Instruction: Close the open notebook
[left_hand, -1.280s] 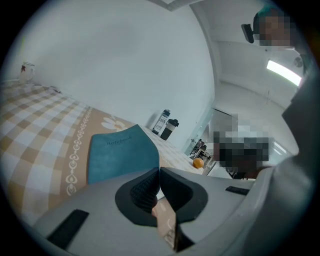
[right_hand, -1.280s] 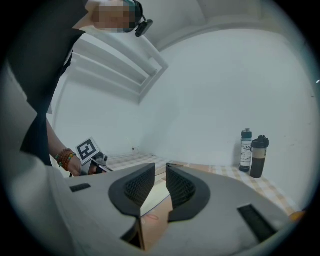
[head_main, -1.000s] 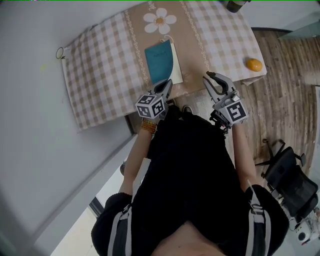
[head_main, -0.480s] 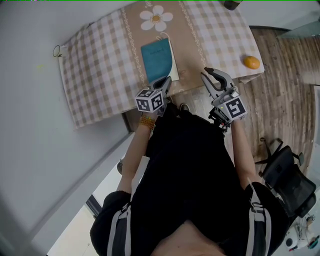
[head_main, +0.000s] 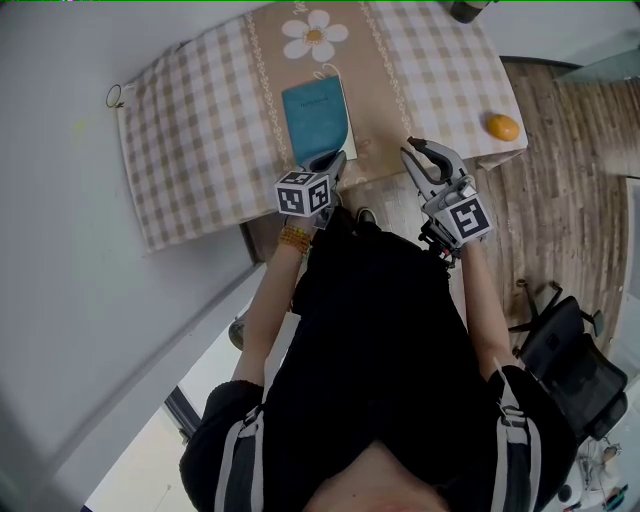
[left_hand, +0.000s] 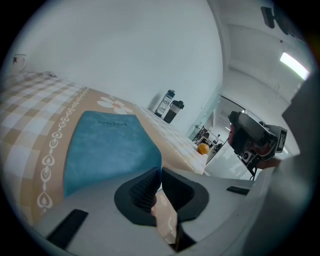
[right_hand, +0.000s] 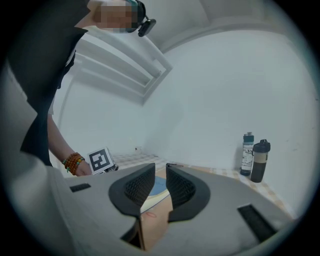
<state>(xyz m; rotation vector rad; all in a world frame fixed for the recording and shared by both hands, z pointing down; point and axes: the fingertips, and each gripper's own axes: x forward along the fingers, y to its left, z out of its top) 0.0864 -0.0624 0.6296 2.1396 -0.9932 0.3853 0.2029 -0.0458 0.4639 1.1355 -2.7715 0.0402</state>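
Observation:
The notebook (head_main: 315, 118) lies on the table with its teal cover up and a strip of white pages showing along its right side; the left gripper view shows the cover (left_hand: 107, 145) lying flat. My left gripper (head_main: 335, 160) hovers at the notebook's near edge. Its jaws are opening, with only a narrow slit at the tips (left_hand: 161, 172) and nothing pressed between them. My right gripper (head_main: 412, 147) is held to the right of the notebook, over the table's near edge. A clear gap separates its pads (right_hand: 160, 170), and nothing is held there.
A checked tablecloth (head_main: 200, 130) with a tan runner and a daisy print (head_main: 314, 36) covers the table. An orange (head_main: 504, 127) sits at the right corner. Two bottles (right_hand: 254, 156) stand at the far end. An office chair (head_main: 575, 360) is on the wooden floor at right.
My left gripper has sunk a little closer to the notebook's near edge, and its tips have parted slightly. The right gripper has kept still.

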